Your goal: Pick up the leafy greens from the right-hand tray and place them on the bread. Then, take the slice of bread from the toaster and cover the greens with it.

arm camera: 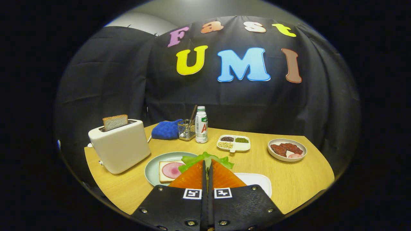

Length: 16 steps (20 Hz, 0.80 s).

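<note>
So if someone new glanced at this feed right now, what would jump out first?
The gripper, fingers shut on the leafy greens, held over the white tray beside the plate with bread and ham. Then the toaster beyond the plate, a bread slice standing in its slot.

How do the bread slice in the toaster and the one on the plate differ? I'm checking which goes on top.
The toaster slice stands upright in the toaster slot; the plate slice lies flat on the green plate. The toaster slice is bare; the plate slice carries a pink ham round. Both are square white bread. The gripper is shut on the leafy greens.
</note>
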{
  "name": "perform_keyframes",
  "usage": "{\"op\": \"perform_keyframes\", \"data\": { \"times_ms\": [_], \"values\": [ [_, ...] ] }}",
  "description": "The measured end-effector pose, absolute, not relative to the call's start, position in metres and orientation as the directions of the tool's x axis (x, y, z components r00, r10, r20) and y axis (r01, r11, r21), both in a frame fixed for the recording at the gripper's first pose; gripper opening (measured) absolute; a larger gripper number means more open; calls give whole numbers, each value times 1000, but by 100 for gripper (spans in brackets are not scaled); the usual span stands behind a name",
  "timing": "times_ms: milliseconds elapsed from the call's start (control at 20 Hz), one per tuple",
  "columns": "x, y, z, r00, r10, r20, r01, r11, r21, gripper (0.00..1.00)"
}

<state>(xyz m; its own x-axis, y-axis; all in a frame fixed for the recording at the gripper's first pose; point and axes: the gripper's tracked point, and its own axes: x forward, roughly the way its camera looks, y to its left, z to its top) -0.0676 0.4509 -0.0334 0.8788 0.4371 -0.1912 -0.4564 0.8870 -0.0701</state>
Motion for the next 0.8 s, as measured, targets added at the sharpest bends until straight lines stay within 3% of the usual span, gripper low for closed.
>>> {"op": "perform_keyframes", "data": {
  "times_ms": [250, 800],
  "values": [
    [-61, 499, -47, 834, 509, -214, -528, 848, -43, 0],
    [-46, 542, -109, 806, 502, -314, -542, 839, -51, 0]
  ]
}}
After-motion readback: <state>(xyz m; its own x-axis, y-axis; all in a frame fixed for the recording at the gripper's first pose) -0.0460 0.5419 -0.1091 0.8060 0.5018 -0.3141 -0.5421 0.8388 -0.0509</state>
